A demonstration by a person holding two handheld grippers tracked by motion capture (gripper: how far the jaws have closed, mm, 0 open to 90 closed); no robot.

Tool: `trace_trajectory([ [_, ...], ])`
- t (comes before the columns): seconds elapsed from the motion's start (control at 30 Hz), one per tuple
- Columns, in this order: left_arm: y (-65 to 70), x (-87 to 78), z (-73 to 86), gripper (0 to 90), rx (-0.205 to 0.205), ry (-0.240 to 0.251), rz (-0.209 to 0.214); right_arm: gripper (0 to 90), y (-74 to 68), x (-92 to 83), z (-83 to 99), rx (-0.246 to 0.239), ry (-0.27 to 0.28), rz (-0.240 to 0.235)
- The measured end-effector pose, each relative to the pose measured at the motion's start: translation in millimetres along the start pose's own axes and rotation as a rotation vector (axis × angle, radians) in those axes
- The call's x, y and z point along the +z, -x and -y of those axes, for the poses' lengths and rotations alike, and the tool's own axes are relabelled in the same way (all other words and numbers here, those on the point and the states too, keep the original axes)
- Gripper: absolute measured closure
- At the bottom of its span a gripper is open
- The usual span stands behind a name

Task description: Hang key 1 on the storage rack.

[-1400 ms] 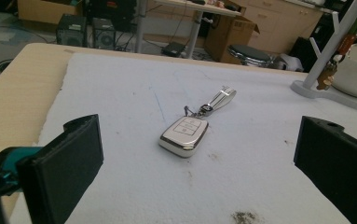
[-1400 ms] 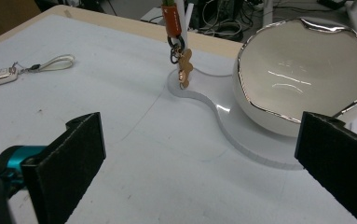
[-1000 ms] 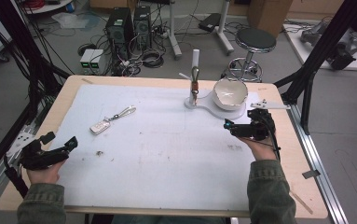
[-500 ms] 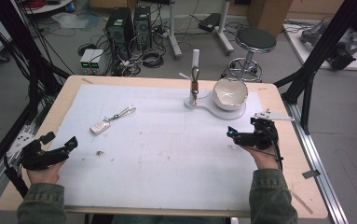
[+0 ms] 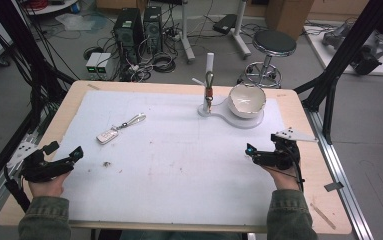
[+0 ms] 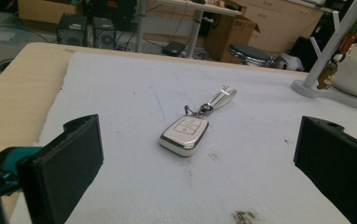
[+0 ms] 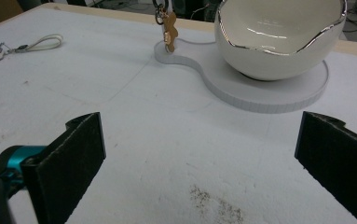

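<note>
Right, both grippers sit low at the table's near edge, nothing gripped. Jaws of the left gripper (image 5: 74, 155) stand wide apart, and the key fob (image 6: 184, 135) lies flat just ahead between them, strap trailing beyond. Well apart, the right gripper (image 5: 251, 152) gapes too, the white bowl (image 7: 278, 35) ahead on its stand (image 7: 269, 91).

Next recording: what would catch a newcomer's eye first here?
Probably the white bowl with a jagged silver rim, on a flat white stand at the table's far right, a small charm hanging from the post beside it. Then the silver car key fob, lying between the open left gripper jaws.
</note>
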State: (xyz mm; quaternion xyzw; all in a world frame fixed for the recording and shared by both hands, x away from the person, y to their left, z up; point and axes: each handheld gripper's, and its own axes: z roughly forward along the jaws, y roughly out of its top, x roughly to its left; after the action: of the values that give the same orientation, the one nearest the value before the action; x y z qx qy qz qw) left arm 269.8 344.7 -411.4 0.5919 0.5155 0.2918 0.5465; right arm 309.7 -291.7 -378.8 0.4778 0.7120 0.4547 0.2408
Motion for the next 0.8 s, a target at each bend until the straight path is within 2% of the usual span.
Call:
trace_trajectory([
  [0.37,0.3,0.2,0.1,1.7,-0.002,-0.001,0.001,0.6,1.6,-3.4,21.6,0.030,0.031,0.000],
  [0.8,0.3,1.5,0.5,1.7,0.001,-0.016,0.004,0.6,-2.4,-7.6,37.5,0.014,0.063,0.012],
])
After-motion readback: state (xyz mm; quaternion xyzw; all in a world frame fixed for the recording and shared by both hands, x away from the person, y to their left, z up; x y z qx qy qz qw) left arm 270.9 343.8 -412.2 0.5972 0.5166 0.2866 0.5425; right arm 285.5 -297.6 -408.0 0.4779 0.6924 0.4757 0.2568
